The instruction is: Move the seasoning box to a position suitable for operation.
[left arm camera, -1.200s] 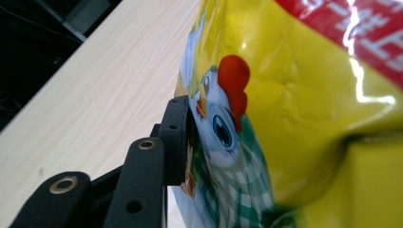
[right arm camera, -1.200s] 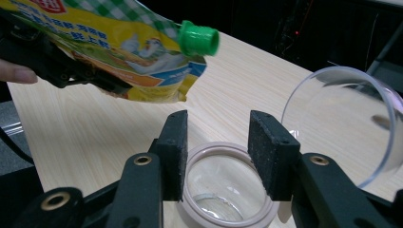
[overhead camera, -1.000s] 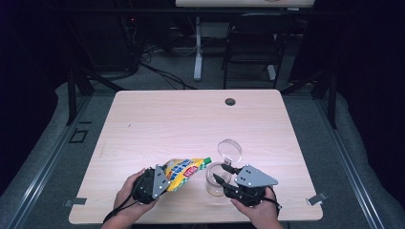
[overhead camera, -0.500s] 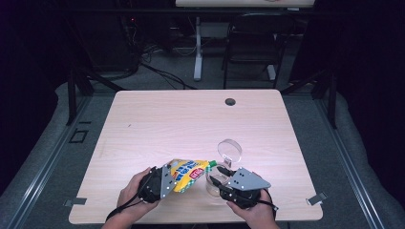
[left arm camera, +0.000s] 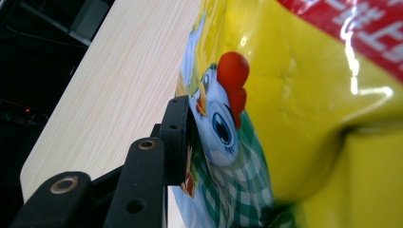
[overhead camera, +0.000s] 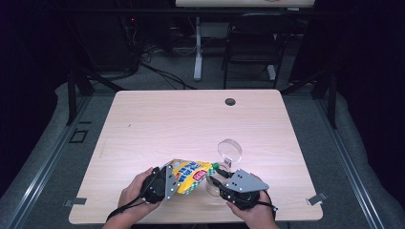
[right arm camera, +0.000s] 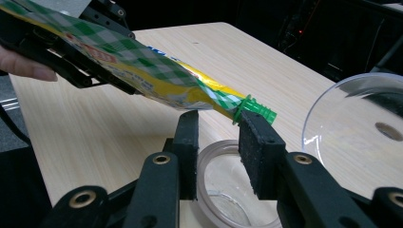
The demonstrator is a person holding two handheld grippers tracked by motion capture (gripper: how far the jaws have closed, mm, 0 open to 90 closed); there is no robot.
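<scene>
We find the left gripper point(overhead camera: 168, 182) clamped on the base end of a yellow spouted pouch point(overhead camera: 191, 174); in the left gripper view one black jaw presses flat against the printed rooster and green check of that pouch point(left arm camera: 294, 109), while the opposite jaw is hidden behind it. The pouch is held off the table point(overhead camera: 191, 124), slanting from the left gripper down toward the right gripper point(overhead camera: 213, 181). Its green spout point(right arm camera: 254, 110) sits just above and slightly beyond the tip of one right jaw, over the gap between the two. We note the right gripper point(right arm camera: 219, 142) with its jaws apart and nothing between them. Directly beneath those jaws stands a clear round container point(right arm camera: 223, 190), its rim partly covered by them. A clear round lid point(overhead camera: 229, 149) stands tilted just beyond the right gripper, close to the spout. A hand point(overhead camera: 136, 193) grips the left gripper from behind.
</scene>
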